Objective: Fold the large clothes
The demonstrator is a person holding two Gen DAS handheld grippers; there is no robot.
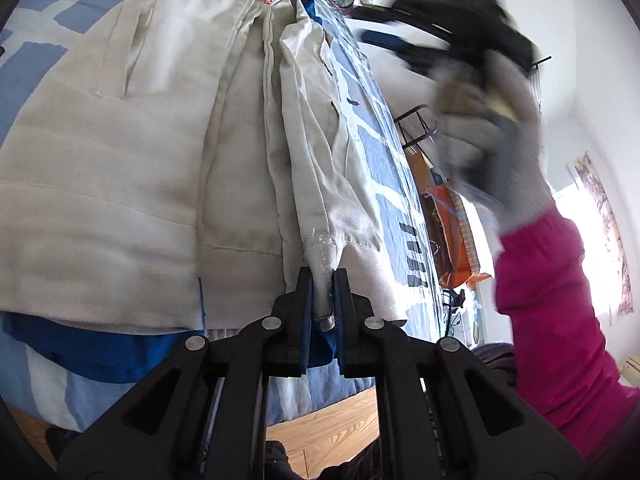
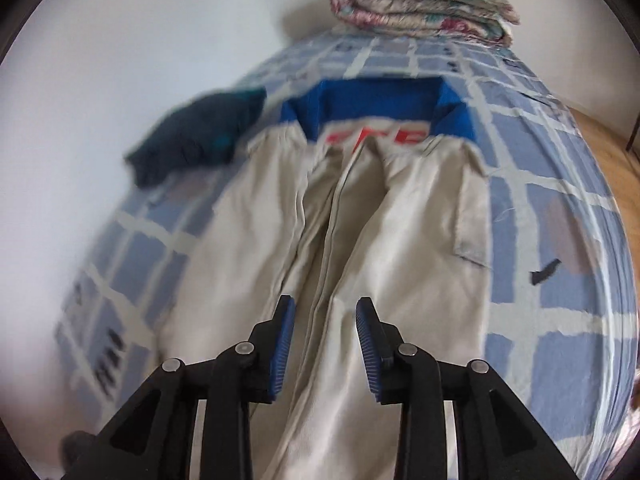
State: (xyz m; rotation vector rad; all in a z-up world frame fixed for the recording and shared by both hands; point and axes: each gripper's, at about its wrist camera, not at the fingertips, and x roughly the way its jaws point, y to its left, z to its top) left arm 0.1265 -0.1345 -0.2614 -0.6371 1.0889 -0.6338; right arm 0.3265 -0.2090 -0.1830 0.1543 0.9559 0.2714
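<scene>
Jaws of the left gripper [image 1: 321,276] are seen clamped on a hemmed corner of the beige jacket [image 1: 140,152], which is spread over the blue checked bed cover [image 1: 372,148] with its blue lining showing underneath. A gloved hand [image 1: 492,136] (blurred, in a pink sleeve [image 1: 560,320]) is seen at the right edge. From the right wrist, the same jacket [image 2: 360,208] is seen lying flat, blue collar at the far end, beside a dark garment [image 2: 192,136]. Jaws of the right gripper [image 2: 325,312] are held partly apart above the cloth, nothing gripped.
</scene>
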